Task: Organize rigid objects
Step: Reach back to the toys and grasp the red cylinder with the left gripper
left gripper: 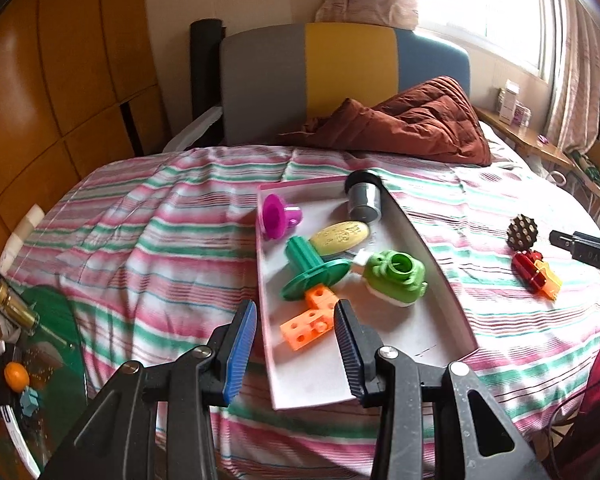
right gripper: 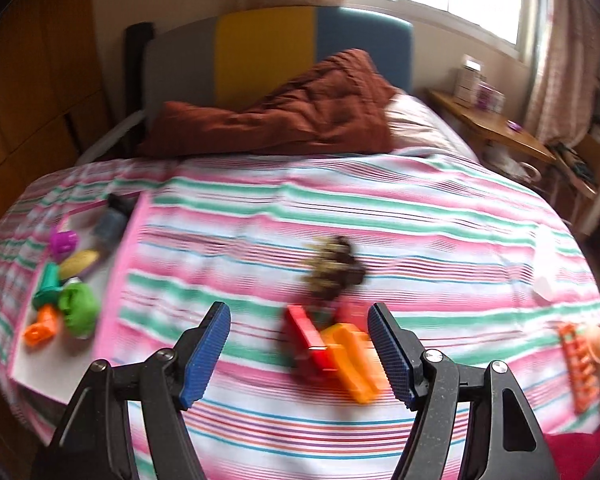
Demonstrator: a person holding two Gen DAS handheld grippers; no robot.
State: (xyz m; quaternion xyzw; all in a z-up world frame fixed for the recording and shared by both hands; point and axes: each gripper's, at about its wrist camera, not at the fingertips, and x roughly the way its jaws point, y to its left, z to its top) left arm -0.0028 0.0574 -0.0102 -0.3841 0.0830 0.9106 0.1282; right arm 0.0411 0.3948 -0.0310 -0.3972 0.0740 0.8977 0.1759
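While poised over the near end of the pink-rimmed tray (left gripper: 428,240), left gripper (left gripper: 296,320) stood empty, jaws apart, above the orange holed blocks (left gripper: 306,326). Farther in: green flanged piece (left gripper: 312,270), green camera toy (left gripper: 396,276), yellow oval (left gripper: 342,234), magenta cup (left gripper: 278,214), grey cylinder (left gripper: 364,196). Right gripper (right gripper: 300,330) gaped, holding nothing, over the red-and-orange toy (right gripper: 332,344) on the striped bedspread (right gripper: 420,220), studded brown ball (right gripper: 332,268) just beyond.

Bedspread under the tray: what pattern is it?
Pink, green and white stripes on the bedspread; clearest in the left wrist view.
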